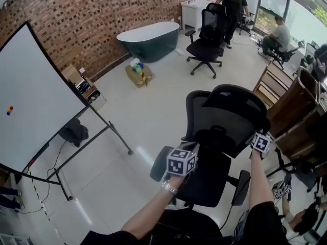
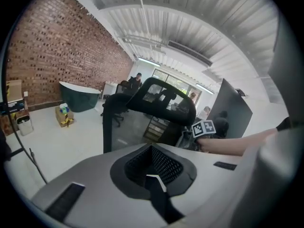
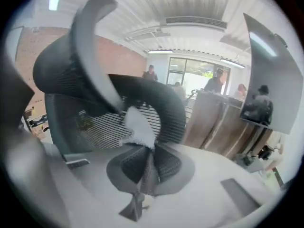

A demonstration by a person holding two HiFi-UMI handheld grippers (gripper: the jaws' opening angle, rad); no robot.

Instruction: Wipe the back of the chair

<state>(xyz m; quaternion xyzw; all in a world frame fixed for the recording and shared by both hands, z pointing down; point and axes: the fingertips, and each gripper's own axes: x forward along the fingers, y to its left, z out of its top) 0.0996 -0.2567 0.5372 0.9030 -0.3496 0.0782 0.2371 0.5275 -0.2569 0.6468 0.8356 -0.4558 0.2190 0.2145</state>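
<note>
Plainly, right gripper (image 3: pixel 147 148) tight on a white cloth (image 3: pixel 137 127) against the chair back (image 1: pixel 227 114); left gripper (image 2: pixel 154 161) seemingly agape, empty.

a whiteboard (image 1: pixel 36 101) on a stand fills the left, a dark green bathtub (image 1: pixel 148 40) sits along the brick wall (image 1: pixel 76 19) with a cardboard box (image 1: pixel 138 75) near it, and a person (image 1: pixel 234 1) stands just behind the far office chair (image 1: pixel 208 34).

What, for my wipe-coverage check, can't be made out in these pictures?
Head view: the cloth is hidden behind the right gripper.
Right gripper view: cloth and chair back blur together; contact unclear.
Left gripper view: the left gripper hides the chair back's lower part.
</note>
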